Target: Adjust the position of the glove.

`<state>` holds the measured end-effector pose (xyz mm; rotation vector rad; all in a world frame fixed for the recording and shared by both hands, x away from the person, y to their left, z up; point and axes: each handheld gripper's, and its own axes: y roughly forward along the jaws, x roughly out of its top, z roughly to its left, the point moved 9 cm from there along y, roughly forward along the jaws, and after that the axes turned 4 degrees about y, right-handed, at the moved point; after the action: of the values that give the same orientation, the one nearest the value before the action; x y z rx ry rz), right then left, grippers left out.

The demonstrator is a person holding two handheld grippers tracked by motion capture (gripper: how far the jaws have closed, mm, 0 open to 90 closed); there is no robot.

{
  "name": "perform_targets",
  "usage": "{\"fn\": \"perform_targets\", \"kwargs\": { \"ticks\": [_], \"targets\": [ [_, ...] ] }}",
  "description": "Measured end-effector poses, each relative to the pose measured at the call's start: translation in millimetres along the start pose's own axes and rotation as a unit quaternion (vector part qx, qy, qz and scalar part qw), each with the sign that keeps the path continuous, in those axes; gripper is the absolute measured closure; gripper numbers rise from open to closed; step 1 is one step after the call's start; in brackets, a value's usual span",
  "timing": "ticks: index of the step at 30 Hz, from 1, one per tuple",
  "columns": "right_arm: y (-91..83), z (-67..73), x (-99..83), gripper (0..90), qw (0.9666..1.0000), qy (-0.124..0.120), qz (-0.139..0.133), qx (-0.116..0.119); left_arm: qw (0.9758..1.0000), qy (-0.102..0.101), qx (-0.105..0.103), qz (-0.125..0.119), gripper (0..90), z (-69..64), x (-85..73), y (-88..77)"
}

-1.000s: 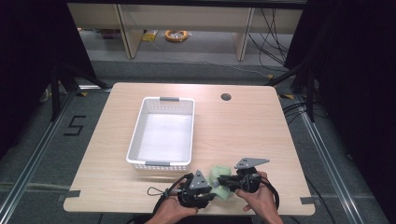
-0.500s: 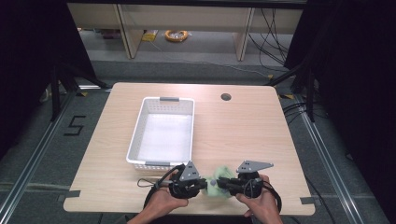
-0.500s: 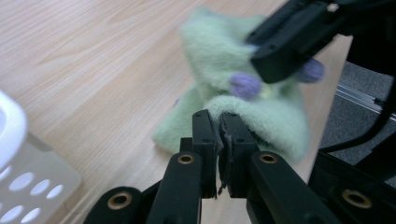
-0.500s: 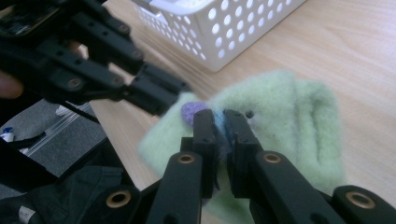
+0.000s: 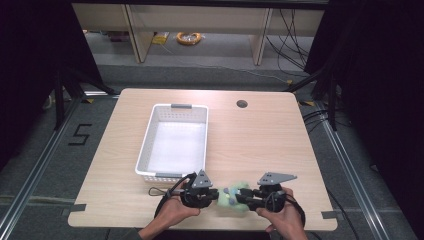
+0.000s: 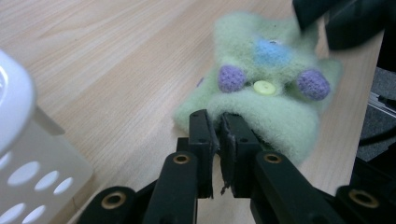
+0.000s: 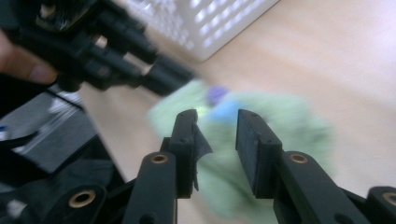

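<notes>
Jaws: left gripper (image 6: 215, 135) nearly shut, pinching green felt toy (image 6: 261, 88) edge; right gripper (image 7: 215, 140) just opening, toy between.

Left tool (image 6: 219, 140) rising from 6 o'clock, jaws nearly together, pinching the near edge of a fuzzy green knitted piece (image 6: 275, 116). Two purple bobbles, a yellow button and a blue patch on it. White perforated basket (image 6: 28, 163) at 8 o'clock. Other tool (image 6: 345, 21) at 1 o'clock. Wooden worktop (image 6: 107, 70) beneath.
</notes>
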<state>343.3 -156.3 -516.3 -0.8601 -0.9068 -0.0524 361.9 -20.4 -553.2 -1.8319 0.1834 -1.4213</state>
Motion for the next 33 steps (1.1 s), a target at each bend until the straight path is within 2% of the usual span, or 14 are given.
{"fn": "perform_targets", "kwargs": {
  "ticks": [2,5,6,8,12,15,16,19,23,24,30,31,32,33],
  "targets": [
    [-9.7,-14.1,1.9,67.1,0.9993,-0.004,0.003,-0.037,0.9998,-0.018,-0.008,-0.009,81.6,-3.1,0.5,2.1],
    [-14.7,-30.9,-2.2,67.1,0.9987,-0.016,0.01,-0.048,1.0,-0.001,-0.004,0.003,81.6,-1.1,-1.1,0.2],
    [-14.1,-29.4,-5.2,67.1,0.9991,-0.001,0.015,-0.04,1.0,-0.003,-0.005,0.0,81.6,-1.9,-0.5,0.3],
    [-11.3,-29.1,-9.7,64.7,0.9991,-0.013,0.03,-0.029,1.0,-0.001,-0.007,0.0,81.7,-2.4,0.0,-0.2],
    [-0.5,-25.8,-17.0,63.1,0.9988,0.0,0.048,-0.012,1.0,-0.003,-0.006,0.003,82.8,-2.1,-0.6,-0.5],
    [6.2,-27.5,-21.1,72.2,0.9982,0.004,0.059,0.001,1.0,-0.005,0.004,0.002,84.7,-0.1,0.0,-1.5],
    [6.7,-26.8,-22.0,76.9,0.998,0.005,0.063,0.005,0.9997,-0.023,-0.001,-0.007,85.2,-3.5,2.1,-0.5],
    [4.0,-24.9,-20.3,85.5,0.9981,-0.003,0.06,0.011,1.0,-0.005,-0.001,0.0,86.4,-2.9,3.5,-3.4],
    [-7.1,-17.4,-14.4,86.8,0.999,-0.004,0.041,0.019,0.9999,-0.008,0.004,-0.009,86.7,0.7,9.2,-7.3],
    [-11.9,-7.1,-12.8,86.9,0.9986,0.017,0.033,0.039,0.9995,-0.024,0.004,-0.02,89.2,-0.2,12.1,-7.1],
    [-14.3,-1.8,-20.0,86.9,0.9988,0.003,0.034,0.034,0.9995,-0.023,0.003,-0.02,88.8,6.5,20.9,-3.9],
    [-13.3,-2.2,-22.3,86.9,0.9986,0.016,0.038,0.032,0.9993,-0.029,-0.01,-0.021,87.2,3.8,20.7,-1.8],
    [-11.2,-3.2,-23.0,86.9,0.9986,0.027,0.035,0.03,0.9992,-0.032,0.001,-0.026,86.1,4.6,20.7,-0.7],
    [-8.3,-10.8,-24.4,86.8,0.9992,0.009,0.035,0.017,0.9994,-0.03,-0.002,-0.015,84.4,4.1,17.9,-2.0]
  ]
}}
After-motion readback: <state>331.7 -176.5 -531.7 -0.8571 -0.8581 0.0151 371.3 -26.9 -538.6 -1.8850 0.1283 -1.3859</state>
